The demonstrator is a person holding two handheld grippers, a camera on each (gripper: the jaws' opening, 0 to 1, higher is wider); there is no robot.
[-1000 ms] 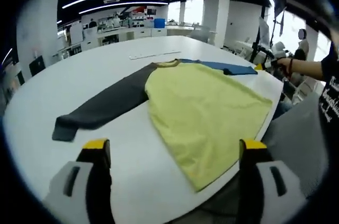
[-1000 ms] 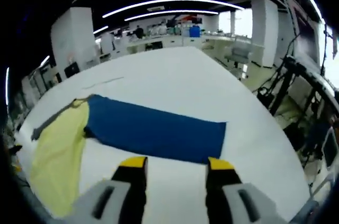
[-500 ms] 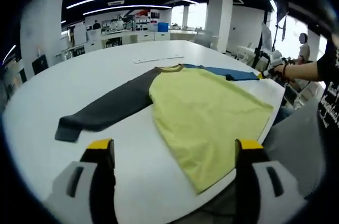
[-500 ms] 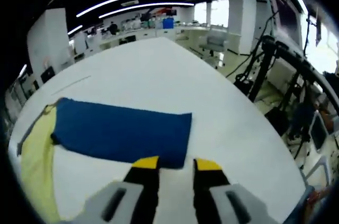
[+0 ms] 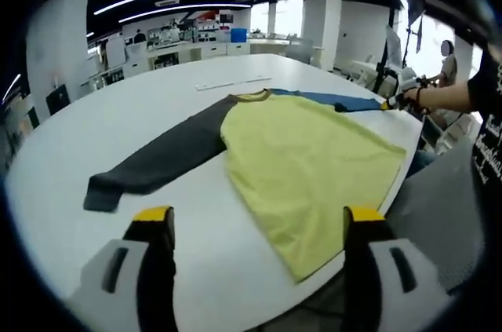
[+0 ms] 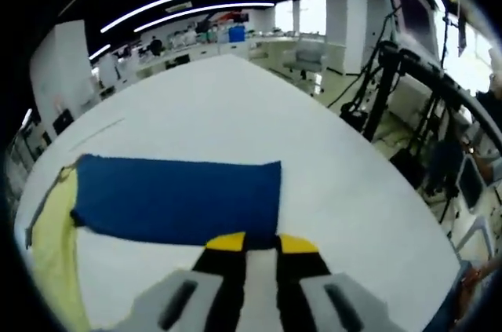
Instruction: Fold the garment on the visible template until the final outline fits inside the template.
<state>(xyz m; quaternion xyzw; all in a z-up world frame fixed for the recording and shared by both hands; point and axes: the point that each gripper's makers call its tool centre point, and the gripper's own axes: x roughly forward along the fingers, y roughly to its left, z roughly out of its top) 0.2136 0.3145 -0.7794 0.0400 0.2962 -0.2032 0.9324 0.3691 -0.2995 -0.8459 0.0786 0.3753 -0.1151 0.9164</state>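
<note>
A long-sleeved garment lies flat on the white round table (image 5: pixel 55 151). Its yellow body (image 5: pixel 306 155) reaches the near table edge; a dark grey sleeve (image 5: pixel 153 163) stretches left and a blue sleeve (image 5: pixel 337 100) right. My left gripper (image 5: pixel 257 218) hovers open above the table in front of the hem, touching nothing. In the right gripper view the blue sleeve (image 6: pixel 176 195) lies straight across, with the yellow body (image 6: pixel 47 253) at the left. My right gripper (image 6: pixel 261 243) has its jaws drawn almost together on the cuff's near corner. It appears at the cuff (image 5: pixel 394 98), held by a hand.
A thin pale strip (image 5: pixel 231 81) lies on the table beyond the collar. A person's arm (image 5: pixel 455 96) reaches in from the right. Black stands and cables (image 6: pixel 392 89) crowd the floor off the table's right edge. Desks and pillars fill the background.
The right gripper's jaws have narrowed from wide apart to nearly together while moving up to the blue cuff's corner. The left gripper stays open, its view barely shifted.
</note>
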